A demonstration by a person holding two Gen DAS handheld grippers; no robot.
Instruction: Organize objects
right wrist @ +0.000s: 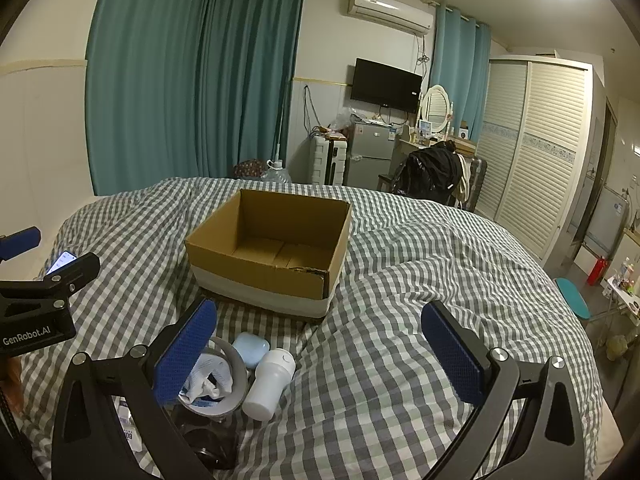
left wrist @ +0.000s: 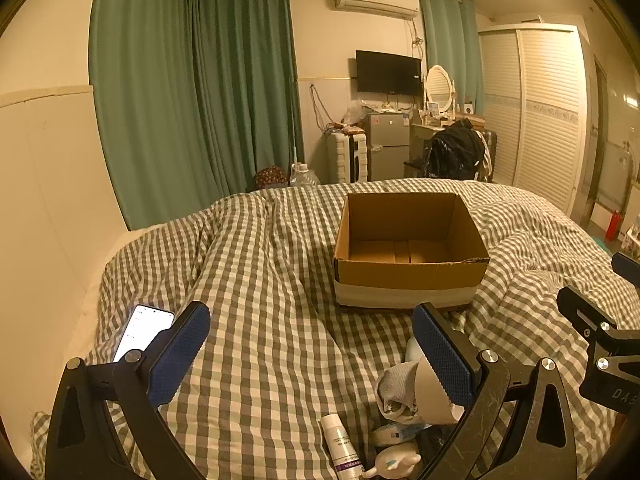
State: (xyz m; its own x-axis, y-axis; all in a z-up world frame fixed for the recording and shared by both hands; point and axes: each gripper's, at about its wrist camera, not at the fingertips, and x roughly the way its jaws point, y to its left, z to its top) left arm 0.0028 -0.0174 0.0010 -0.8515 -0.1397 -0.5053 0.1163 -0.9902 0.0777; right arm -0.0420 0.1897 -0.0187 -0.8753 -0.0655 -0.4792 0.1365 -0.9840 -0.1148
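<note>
Left wrist view: a cardboard box (left wrist: 410, 250), open-topped and seen to be empty, is recorded at 12 o'clock on the checked duvet of the bed (left wrist: 272, 280). The left gripper (left wrist: 316, 356) is held with jaws wide apart, nothing between them. At 5 o'clock, near the lower edge, a loose heap of small items is noted: a grey sock (left wrist: 400, 392), a white tube (left wrist: 342, 446), and a small white figure (left wrist: 394, 462) of unclear kind. A lit phone (left wrist: 142, 330) lies at 9 o'clock, partly hidden behind the left finger.

Right wrist view: the right gripper (right wrist: 326, 354) is likewise held open and empty. The same heap is seen at 7 o'clock: a white bottle (right wrist: 269, 384) lying on its side, a pale blue case (right wrist: 251, 347) touching it, a roll of tape (right wrist: 236, 376) with crumpled white material inside, and a dark item below, not identifiable.

Handling, as judged: the bottle is probably light, rigid and smooth, likely to roll on the soft duvet, and best taken across its body. The sock is soft and may be pinched anywhere. The case is rounded and possibly slippery.

Obstructions: the items overlap, so neighbours may be disturbed. The box's near wall must be cleared on delivery. The two grippers stand close together.
</note>
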